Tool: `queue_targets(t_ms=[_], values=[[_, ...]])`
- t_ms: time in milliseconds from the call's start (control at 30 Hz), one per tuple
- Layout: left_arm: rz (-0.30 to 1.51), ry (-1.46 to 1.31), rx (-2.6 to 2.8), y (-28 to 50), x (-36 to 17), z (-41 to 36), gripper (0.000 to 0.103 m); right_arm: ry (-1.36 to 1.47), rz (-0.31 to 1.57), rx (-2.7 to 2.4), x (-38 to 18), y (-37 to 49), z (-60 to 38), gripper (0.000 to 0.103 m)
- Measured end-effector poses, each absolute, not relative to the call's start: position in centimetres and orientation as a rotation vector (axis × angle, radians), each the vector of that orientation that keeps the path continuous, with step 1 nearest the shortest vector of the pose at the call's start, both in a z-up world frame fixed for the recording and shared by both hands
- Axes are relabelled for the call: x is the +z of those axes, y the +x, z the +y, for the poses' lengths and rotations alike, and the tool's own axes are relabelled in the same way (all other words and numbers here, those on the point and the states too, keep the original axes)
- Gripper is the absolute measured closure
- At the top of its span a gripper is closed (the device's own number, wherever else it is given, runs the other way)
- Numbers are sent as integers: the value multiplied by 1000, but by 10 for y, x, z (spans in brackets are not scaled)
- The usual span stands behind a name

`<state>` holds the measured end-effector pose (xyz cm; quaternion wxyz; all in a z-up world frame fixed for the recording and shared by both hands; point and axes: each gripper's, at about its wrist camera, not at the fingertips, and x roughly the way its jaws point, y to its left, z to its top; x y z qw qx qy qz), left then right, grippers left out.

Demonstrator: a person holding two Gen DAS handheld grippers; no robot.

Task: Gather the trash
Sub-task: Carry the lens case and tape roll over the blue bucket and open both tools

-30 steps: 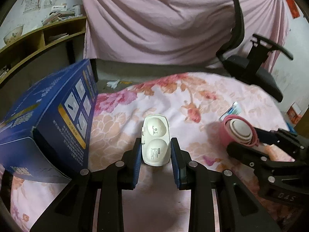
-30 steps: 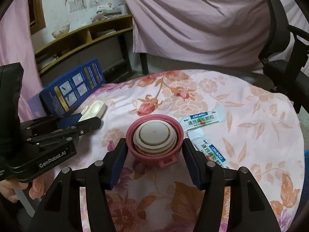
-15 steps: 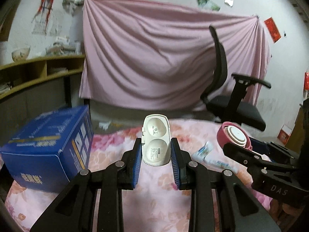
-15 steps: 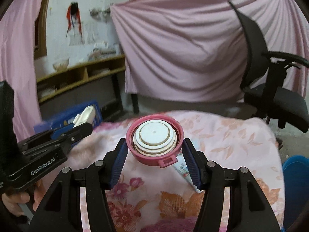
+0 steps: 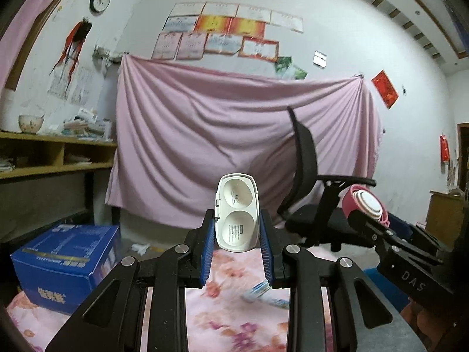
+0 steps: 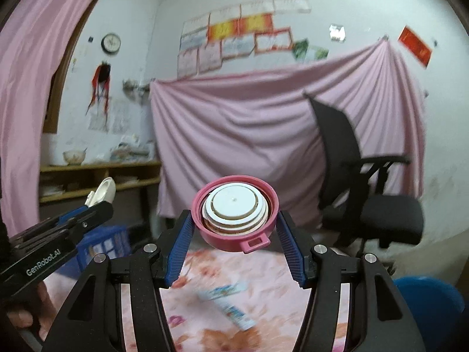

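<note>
My left gripper [image 5: 236, 236] is shut on a white plastic two-cup case [image 5: 237, 212] and holds it well above the floral cloth. My right gripper [image 6: 234, 230] is shut on a pink lid [image 6: 234, 212] with white rings inside and holds it raised too. The pink lid also shows at the right of the left wrist view [image 5: 366, 204]. The white case shows at the left of the right wrist view [image 6: 101, 195]. Two blue-and-white sachets [image 6: 233, 305] lie on the floral cloth [image 6: 205, 299] below; one shows in the left wrist view [image 5: 263, 292].
A blue cardboard box [image 5: 63, 259] stands on the cloth at the left. A black office chair [image 5: 319, 205] stands behind the table on the right. A blue bin [image 6: 431, 305] is low at the right. Wooden shelves [image 5: 52, 158] line the left wall.
Both grippers have lifted their objects off the cloth and tilted upward, so the views now face the back wall. The sachets stayed on the cloth.
</note>
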<state>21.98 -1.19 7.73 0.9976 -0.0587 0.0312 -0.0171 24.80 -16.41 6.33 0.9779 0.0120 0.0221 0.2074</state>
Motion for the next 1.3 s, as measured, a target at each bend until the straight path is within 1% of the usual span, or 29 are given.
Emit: queue_targets(t_ms=[267,400,733,867,1067,1233,1300], values=[[16,-68,-107,218,100,-51,79,62,-67,287,81,234,-213,47],[38,-99,-177,228,106,-74,79,76,-75,216,85,234,-241,47],[77,-62,-307,250,112,-145,79,112,-24,65,79,237,-312,47],[158,-60,-358,271,108,-175,79,148,32,30,71,249,-336,47],[372,-100,-451,315,90,-218,79,239,127,-9,56,264,-368,46],[504,-108,-506,335,77,-243,79,273,152,-44,53,265,-387,45],[551,-103,-536,341,73,-253,79,286,158,-58,51,263,-393,43]])
